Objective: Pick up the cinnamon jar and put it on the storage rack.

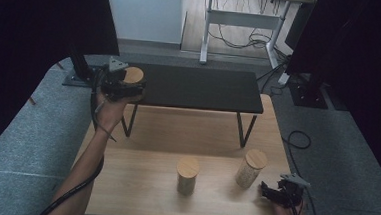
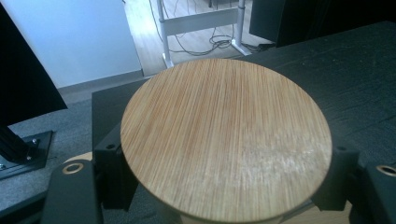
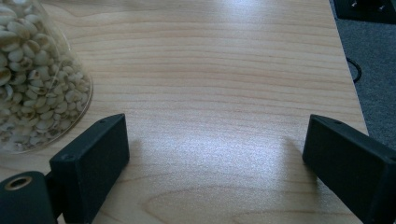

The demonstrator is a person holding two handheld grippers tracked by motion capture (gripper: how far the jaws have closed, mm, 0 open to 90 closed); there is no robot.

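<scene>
A jar with a round bamboo lid (image 1: 133,75) (image 2: 226,140) stands at the left end of a low black shelf (image 1: 199,88), and my left gripper (image 1: 127,88) (image 2: 224,169) is shut on it, one jaw on each side just under the lid. Two more bamboo-lidded jars rest on the wooden table (image 1: 143,185): one in the middle (image 1: 188,175) and one to the right (image 1: 250,167), which leans slightly. My right gripper (image 1: 268,191) (image 3: 215,154) sits open low over the table's front right corner, beside the right jar (image 3: 32,79), which is clear and holds pale beans.
The black shelf stands on thin metal legs (image 1: 242,130) at the back of the table. Grey carpet (image 1: 21,142) surrounds the table, with a cable (image 1: 299,139) on the floor to the right. A white desk frame (image 1: 244,20) stands farther back.
</scene>
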